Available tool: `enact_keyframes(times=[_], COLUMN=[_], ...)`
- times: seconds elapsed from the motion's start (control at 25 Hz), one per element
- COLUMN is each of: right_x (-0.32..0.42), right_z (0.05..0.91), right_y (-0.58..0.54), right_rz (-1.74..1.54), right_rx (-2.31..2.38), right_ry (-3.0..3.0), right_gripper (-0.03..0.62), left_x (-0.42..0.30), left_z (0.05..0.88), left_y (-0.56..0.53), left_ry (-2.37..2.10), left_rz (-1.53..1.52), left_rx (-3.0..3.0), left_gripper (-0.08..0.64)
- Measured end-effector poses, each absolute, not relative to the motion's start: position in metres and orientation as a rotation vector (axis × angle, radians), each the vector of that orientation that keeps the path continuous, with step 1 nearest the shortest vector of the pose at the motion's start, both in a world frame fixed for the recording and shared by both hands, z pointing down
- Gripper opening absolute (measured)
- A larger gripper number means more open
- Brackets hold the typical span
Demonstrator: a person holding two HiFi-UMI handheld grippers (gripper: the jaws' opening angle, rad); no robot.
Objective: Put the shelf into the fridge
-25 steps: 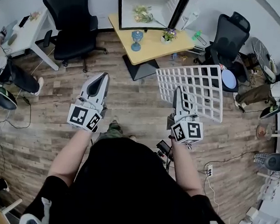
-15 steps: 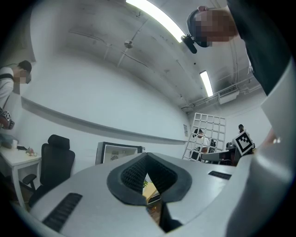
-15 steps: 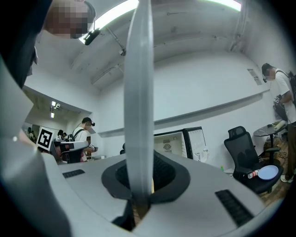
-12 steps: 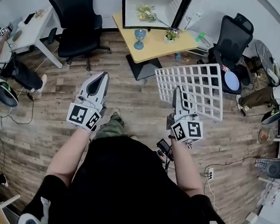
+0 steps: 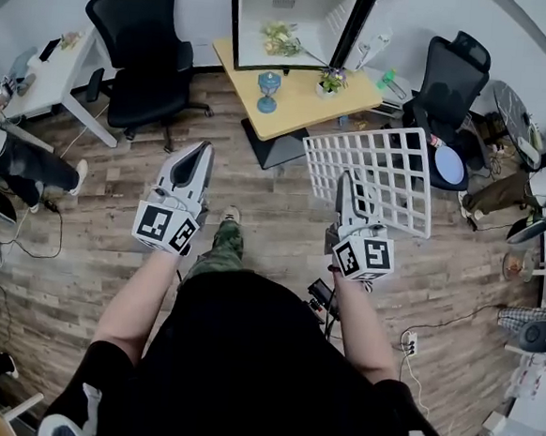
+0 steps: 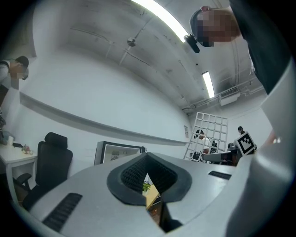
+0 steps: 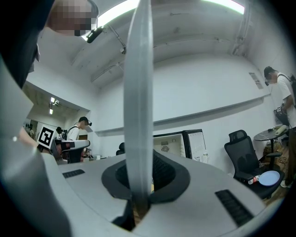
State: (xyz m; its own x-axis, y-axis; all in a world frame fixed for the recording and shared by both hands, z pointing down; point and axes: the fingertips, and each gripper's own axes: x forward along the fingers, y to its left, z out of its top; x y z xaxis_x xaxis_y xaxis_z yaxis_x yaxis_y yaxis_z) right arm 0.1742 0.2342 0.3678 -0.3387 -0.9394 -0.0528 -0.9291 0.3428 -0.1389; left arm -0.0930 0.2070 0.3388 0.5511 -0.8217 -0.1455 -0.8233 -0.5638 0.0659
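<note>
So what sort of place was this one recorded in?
Probably an office or lab workroom: black office chairs, a white desk, and a small open fridge on a yellow table.

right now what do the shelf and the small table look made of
Shelf: likely white-coated metal wire, going by its thin open grid and matt white bars; plastic can't be ruled out. Table: top looks like pale wood or wood-look laminate, smooth and yellowish, on a dark base, probably metal.
</note>
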Motion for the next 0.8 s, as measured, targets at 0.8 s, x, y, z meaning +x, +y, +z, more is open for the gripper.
enact_keyframes(times=[0.8], right_x=[0.156], right_z=[0.372], right_y=[0.085], right_rz=[-0.149], right_rx=[-1.795], right_ry=[2.447], right_gripper=[0.041], left_x=[-0.100], left_z=[0.356], left_y=[0.034], left_ry=[1.410], left_rz=[0.256], left_rx=[-2.862], left_gripper=[0.018])
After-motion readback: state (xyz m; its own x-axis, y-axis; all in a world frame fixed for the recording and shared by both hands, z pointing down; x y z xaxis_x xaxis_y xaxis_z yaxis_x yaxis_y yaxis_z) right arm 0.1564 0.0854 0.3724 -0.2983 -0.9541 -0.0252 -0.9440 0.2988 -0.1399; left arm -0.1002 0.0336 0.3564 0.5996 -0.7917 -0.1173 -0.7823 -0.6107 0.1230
